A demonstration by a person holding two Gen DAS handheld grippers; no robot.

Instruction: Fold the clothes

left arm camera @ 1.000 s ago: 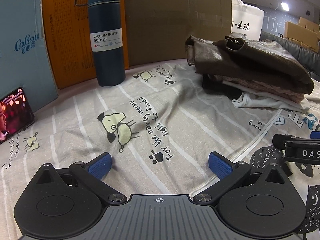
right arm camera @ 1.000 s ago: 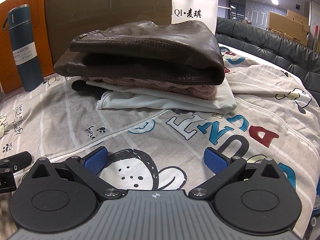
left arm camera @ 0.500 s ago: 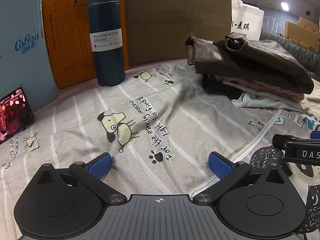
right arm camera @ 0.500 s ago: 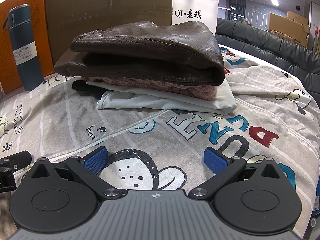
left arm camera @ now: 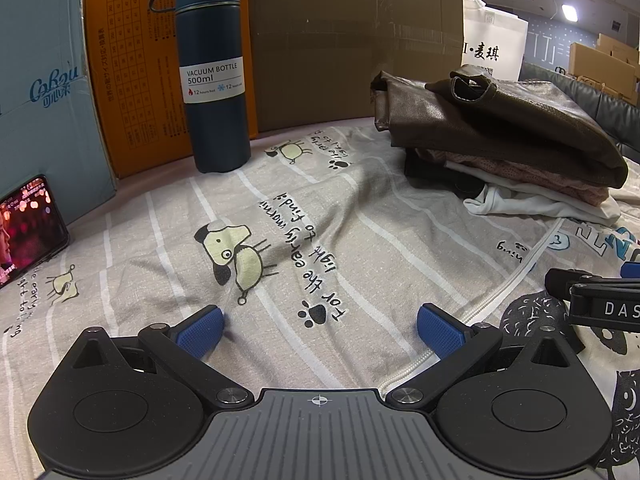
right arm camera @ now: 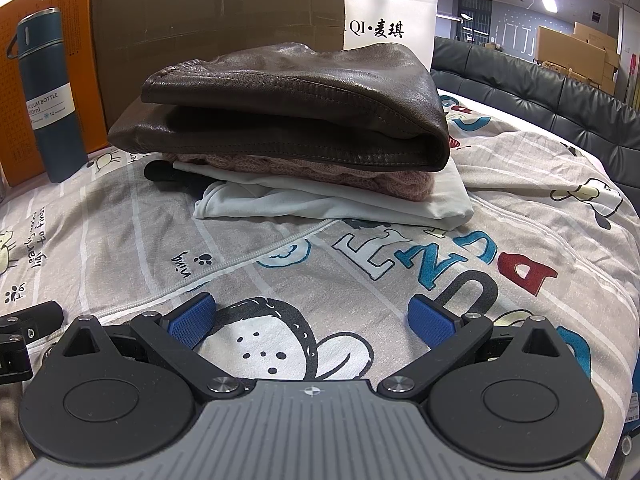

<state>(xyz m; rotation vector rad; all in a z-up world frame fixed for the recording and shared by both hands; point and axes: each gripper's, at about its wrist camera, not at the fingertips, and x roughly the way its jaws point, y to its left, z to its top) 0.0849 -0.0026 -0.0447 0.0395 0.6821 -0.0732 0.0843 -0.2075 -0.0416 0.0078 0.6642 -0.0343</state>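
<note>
resting low over the printed bedsheet, i am holding my left gripper with its jaws spread wide and nothing between them, blue pads sitting just above the cloth. my right gripper is doing the same a little to the right, jaws released and empty, hovering over a cartoon figure on the sheet.

the sheet is lying grey with white stripes, dogs, paw prints and big coloured letters, a white zipper line running across it. the stack of folded clothes is sitting on the sheet far from my right gripper, well apart from both grippers: a brown leather jacket on top, a pink knit under it, a white garment below, something black at the bottom left.

at the far left a dark blue vacuum bottle is standing upright against an orange box, with a brown cardboard box beside it and a pale blue box nearer. a phone with a lit screen is leaning at the left edge. a white bag is standing behind the stack, a dark sofa curving at the far right, more cartons under ceiling lights beyond.
</note>
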